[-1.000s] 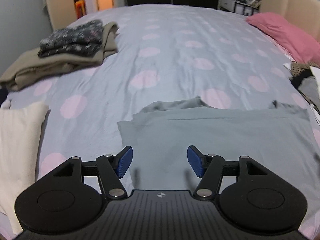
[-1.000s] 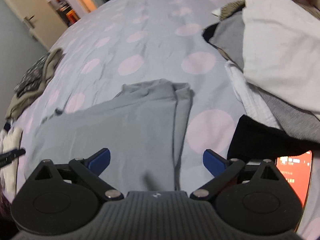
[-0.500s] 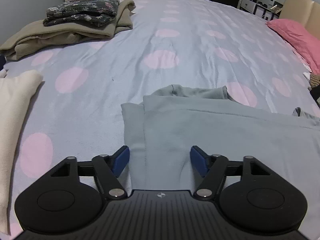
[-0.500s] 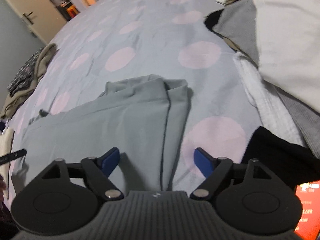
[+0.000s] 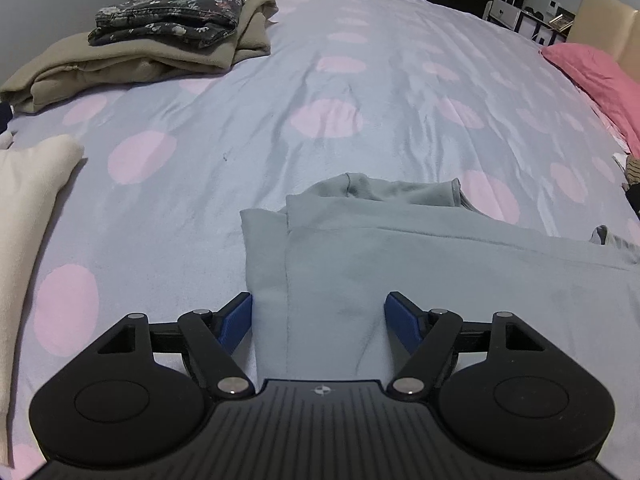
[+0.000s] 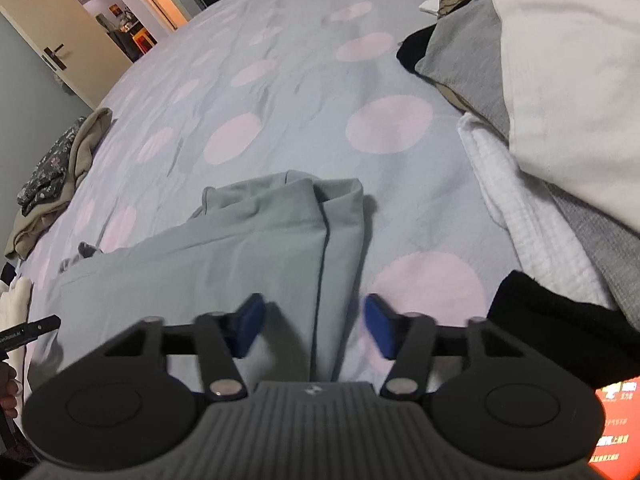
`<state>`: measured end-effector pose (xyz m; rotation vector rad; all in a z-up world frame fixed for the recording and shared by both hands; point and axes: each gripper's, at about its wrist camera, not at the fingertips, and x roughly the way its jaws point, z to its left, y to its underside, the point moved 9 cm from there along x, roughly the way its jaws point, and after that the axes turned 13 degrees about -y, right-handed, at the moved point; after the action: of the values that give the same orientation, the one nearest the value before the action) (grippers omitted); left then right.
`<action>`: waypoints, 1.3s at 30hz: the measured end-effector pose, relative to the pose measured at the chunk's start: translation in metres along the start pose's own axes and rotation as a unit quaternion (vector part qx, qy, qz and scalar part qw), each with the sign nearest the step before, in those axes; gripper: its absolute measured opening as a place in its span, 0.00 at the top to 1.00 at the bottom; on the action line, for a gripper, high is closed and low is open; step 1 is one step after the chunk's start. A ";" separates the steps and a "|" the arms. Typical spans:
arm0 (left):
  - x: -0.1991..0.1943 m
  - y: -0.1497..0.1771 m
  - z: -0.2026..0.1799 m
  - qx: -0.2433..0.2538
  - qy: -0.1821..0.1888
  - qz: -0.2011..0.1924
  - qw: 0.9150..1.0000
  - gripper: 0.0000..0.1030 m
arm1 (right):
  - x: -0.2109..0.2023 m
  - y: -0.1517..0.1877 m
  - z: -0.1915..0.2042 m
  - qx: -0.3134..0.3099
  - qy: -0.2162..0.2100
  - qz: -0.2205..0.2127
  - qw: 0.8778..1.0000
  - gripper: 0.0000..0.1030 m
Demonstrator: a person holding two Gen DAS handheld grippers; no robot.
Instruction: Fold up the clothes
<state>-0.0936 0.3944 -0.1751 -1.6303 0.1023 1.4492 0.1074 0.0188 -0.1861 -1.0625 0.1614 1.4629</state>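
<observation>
Straddling the soft grey-green folded garment – our left gripper, fingers apart. Our right gripper gapes too – over its smooth folded edge.

A folded garment was laid on the bedspread, spanning between both grippers. The left gripper was set over its left end, the right gripper over its right end. A stack of folded clothes was seen far left; a clothes pile lay right.
</observation>
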 end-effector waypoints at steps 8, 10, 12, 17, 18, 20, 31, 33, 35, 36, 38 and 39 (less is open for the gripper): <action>-0.020 -0.006 0.003 0.002 0.017 -0.020 1.000 0.34 | -0.006 -0.004 0.023 -0.024 -0.017 -0.010 0.999 0.90; -0.025 -0.008 0.004 0.003 0.022 -0.026 0.999 0.36 | -0.011 -0.005 0.032 -0.030 -0.023 -0.017 0.999 0.90; -0.030 -0.010 0.004 0.004 0.026 -0.031 0.999 0.43 | -0.017 -0.006 0.046 -0.029 -0.034 -0.020 0.999 0.91; -0.045 -0.013 0.002 0.013 0.047 -0.045 0.998 0.56 | -0.026 -0.009 0.092 -0.026 -0.072 -0.010 0.997 0.91; -0.048 -0.014 0.001 0.014 0.057 -0.047 0.997 0.57 | -0.026 -0.010 0.102 -0.028 -0.079 -0.008 0.996 0.91; -0.055 -0.015 -0.001 0.012 0.078 -0.050 0.996 0.65 | -0.024 -0.012 0.124 -0.026 -0.096 -0.001 0.995 0.91; -0.070 -0.019 0.010 0.000 0.105 -0.060 0.993 0.70 | 0.034 -0.007 0.264 -0.044 -0.180 0.053 0.981 0.93; -0.070 -0.021 0.017 -0.011 0.103 -0.061 0.993 0.70 | 0.052 -0.003 0.287 -0.044 -0.193 0.063 0.978 0.94; -0.069 -0.023 0.025 -0.024 0.100 -0.058 0.993 0.70 | 0.072 0.003 0.307 -0.044 -0.202 0.075 0.976 0.97; -0.068 -0.024 0.030 -0.032 0.099 -0.056 0.993 0.70 | 0.082 0.006 0.316 -0.046 -0.205 0.082 0.974 0.98; -0.065 -0.025 0.036 -0.041 0.098 -0.051 0.993 0.70 | 0.103 0.014 0.331 -0.048 -0.208 0.095 0.972 1.00; -0.063 -0.025 0.039 -0.043 0.097 -0.048 0.993 0.70 | 0.113 0.017 0.337 -0.049 -0.208 0.101 0.972 1.00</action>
<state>-0.1266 0.4033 -0.1045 -1.8199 0.0711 1.2356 -0.0552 0.3169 -0.0797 -0.8113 -0.1063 1.8622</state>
